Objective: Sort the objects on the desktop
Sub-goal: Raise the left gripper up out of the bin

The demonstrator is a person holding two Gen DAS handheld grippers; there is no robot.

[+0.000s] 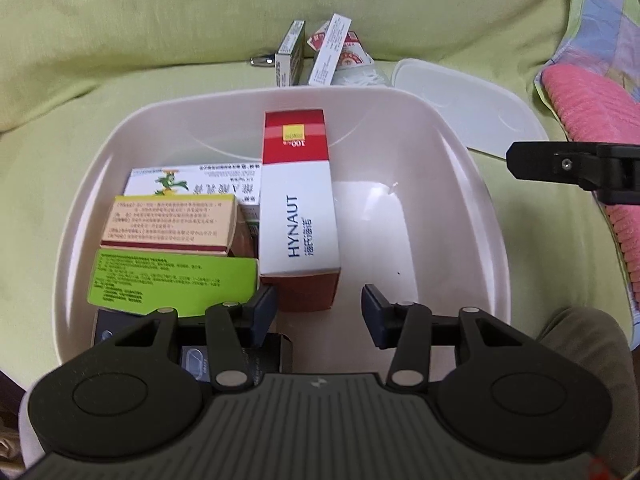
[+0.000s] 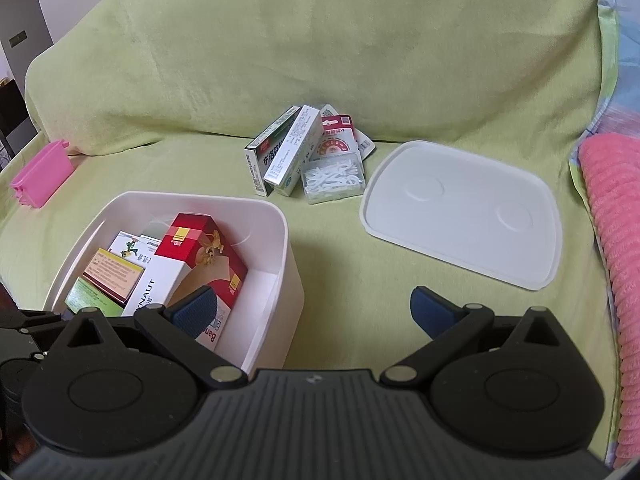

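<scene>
The left gripper hangs over the near end of the bin, jaws parted and empty. The right gripper hovers beside the bin's right wall, jaws spread wide, holding nothing. Beneath both lies a lime-green fabric sofa cover. On it sits a white rectangular plastic bin, with its flat white plastic lid lying apart to the right. Inside the bin, a tall red-and-white cardboard box marked HYNAUT lies lengthwise, with smaller beige, green and white medicine cartons stacked at its left. Beyond the bin, against the backrest, a cluster of slim medicine boxes touches a clear packet of white floss picks. A pink plastic clip-like object lies far left.
</scene>
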